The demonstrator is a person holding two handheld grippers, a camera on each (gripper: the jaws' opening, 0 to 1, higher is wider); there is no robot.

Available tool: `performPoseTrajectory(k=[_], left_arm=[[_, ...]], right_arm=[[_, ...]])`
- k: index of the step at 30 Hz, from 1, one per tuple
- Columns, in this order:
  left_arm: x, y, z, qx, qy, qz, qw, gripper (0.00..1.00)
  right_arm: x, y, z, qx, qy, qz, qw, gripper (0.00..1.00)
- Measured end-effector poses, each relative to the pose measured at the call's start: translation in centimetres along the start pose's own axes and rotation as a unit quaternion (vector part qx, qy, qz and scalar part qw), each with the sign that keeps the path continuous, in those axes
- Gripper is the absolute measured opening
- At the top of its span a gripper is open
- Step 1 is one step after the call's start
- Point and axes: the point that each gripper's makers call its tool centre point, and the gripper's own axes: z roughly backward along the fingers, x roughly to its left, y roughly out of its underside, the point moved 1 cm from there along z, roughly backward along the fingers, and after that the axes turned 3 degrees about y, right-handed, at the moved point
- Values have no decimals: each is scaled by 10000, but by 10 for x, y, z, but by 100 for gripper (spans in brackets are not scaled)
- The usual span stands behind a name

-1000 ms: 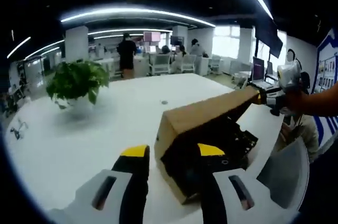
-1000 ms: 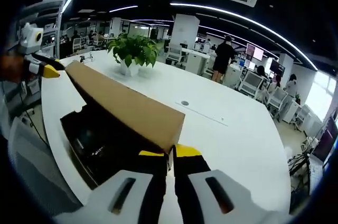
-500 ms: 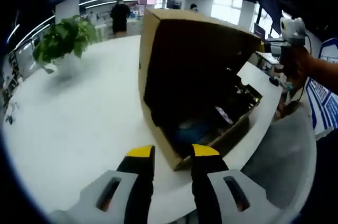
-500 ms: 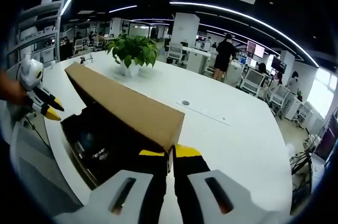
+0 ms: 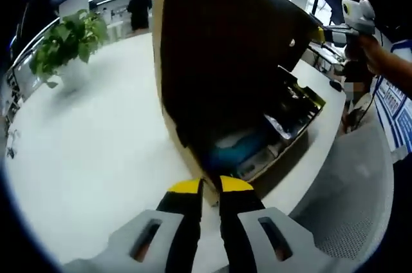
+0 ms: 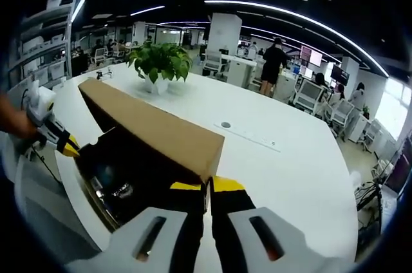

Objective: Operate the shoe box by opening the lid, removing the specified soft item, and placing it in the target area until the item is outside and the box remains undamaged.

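Lid (image 6: 161, 132) now swung upright; right gripper (image 6: 207, 189) pinches its corner. Left gripper (image 5: 205, 187), jaws narrowed, moved to box (image 5: 283, 147) corner at table (image 5: 84, 150) edge. Blue soft item (image 5: 235, 150) exposed, reachable.

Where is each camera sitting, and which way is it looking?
Left gripper view: rides on the left gripper, low at the shoe box's near corner, looking into the open box under the raised lid; the person's other hand shows.
Right gripper view: rides on the right gripper, shut on the lid's corner, looking across the white table to a plant.
Both show box, lid, table, plant.
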Motion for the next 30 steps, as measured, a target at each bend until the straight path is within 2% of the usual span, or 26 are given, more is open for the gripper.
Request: performPoseTrajectory(k=[9, 21, 24, 26, 30], left_arm=[[1, 1, 0, 90, -146, 37, 9998, 3], [0, 1, 1, -79, -407, 162, 9990, 2], [0, 1, 1, -60, -590, 157, 9981, 2], [1, 1, 1, -117, -685, 301, 9971, 1], [1, 1, 2, -116, -702, 326, 9969, 1]], right_arm=[[-6, -5, -6, -39, -142, -43, 9999, 0], [-19, -19, -25, -212, -578, 63, 9981, 0], [-21, -21, -29, -211, -651, 134, 9976, 0], [-23, -23, -32, -205, -712, 101, 9972, 0], [-26, -25, -38, -152, -738, 45, 9971, 0]])
